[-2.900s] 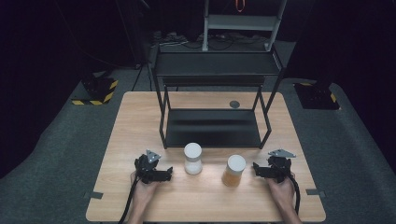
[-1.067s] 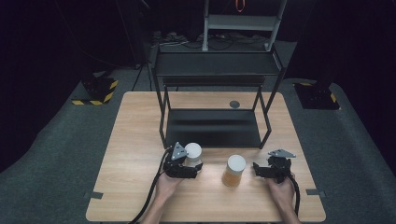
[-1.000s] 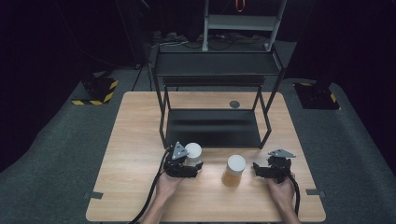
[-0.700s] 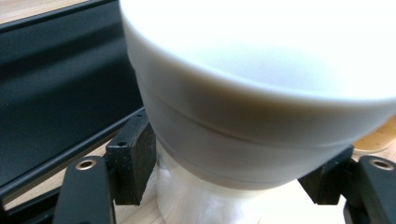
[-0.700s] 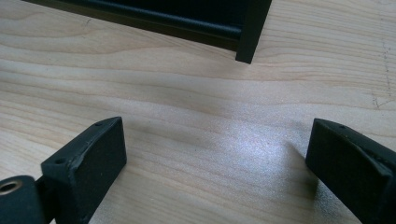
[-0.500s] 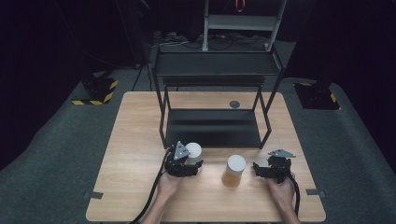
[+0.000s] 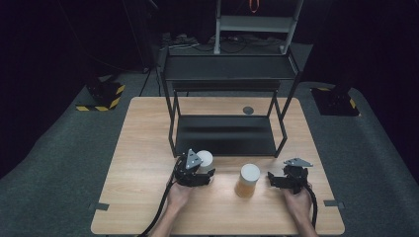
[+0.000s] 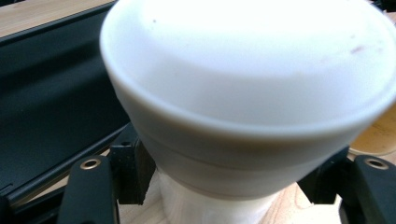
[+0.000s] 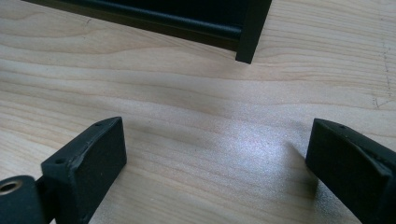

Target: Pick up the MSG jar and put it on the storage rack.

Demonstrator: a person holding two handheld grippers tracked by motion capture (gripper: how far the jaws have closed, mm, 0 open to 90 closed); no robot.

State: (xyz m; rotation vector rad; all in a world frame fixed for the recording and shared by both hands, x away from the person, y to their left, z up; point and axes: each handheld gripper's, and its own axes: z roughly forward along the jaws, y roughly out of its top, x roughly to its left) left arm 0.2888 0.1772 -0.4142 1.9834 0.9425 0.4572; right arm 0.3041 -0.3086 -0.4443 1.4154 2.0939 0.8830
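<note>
While clamped tight round the neck of the white bottle (image 8: 243,93), standing straight up between the left claw (image 7: 193,174) pads just in front of the black shelf (image 7: 225,136), ready to lift; right claw (image 7: 286,180) open, nothing inside.

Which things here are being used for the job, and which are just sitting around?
In use: the white jar, squeezed by the left tongs; the black shelf rack right behind it.
Just there: the orange jar, the open right tongs, the wooden table.
</note>
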